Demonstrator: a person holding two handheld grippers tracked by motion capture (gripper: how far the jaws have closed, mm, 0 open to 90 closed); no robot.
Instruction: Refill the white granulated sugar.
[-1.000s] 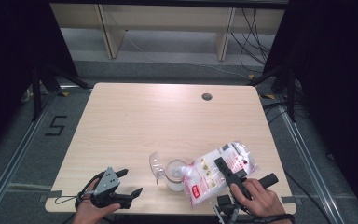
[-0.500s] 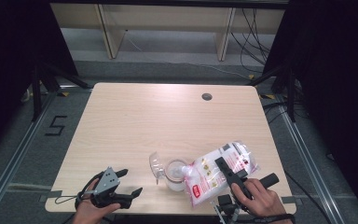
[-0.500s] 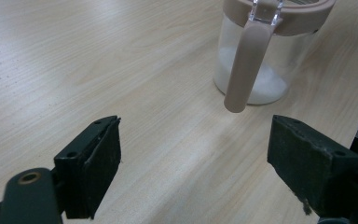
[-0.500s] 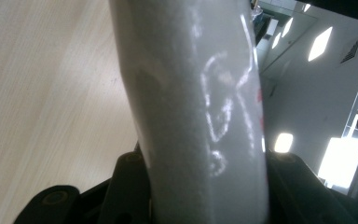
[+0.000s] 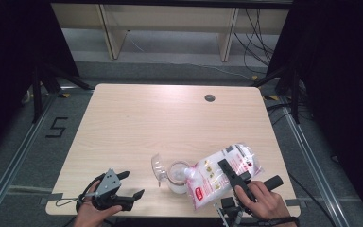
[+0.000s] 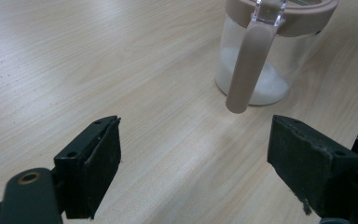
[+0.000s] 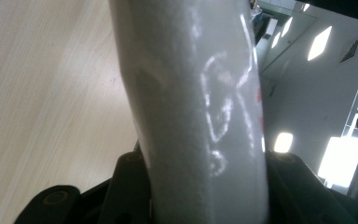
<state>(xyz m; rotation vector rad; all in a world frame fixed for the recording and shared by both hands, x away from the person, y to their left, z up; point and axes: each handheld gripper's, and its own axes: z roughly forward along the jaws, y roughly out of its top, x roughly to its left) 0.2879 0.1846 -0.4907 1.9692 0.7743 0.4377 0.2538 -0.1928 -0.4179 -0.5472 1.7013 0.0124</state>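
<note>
1. Near the front edge of the pale wooden table [image 5: 137, 118]: clear glass jar with a beige rim and flip lid [image 5: 177, 176], standing upright, some white grains already in its bottom.
2. Right gripper [image 5: 230, 171]: clamped across a soft clear plastic bag of white grains with red print [image 5: 222, 171], jaws pressed into both of its sides.
3. Bag tilted, long axis running from upper right down to lower left, low corner resting at the jar's mouth; jar just left of this gripper.
4. Left gripper [image 5: 125, 185]: jaws wide apart, nothing between them, well left of the jar, pointed toward it.
5. Likely step in hand: pouring; bag's low corner must stay over the opening, right hand nearer and already on it.
</note>
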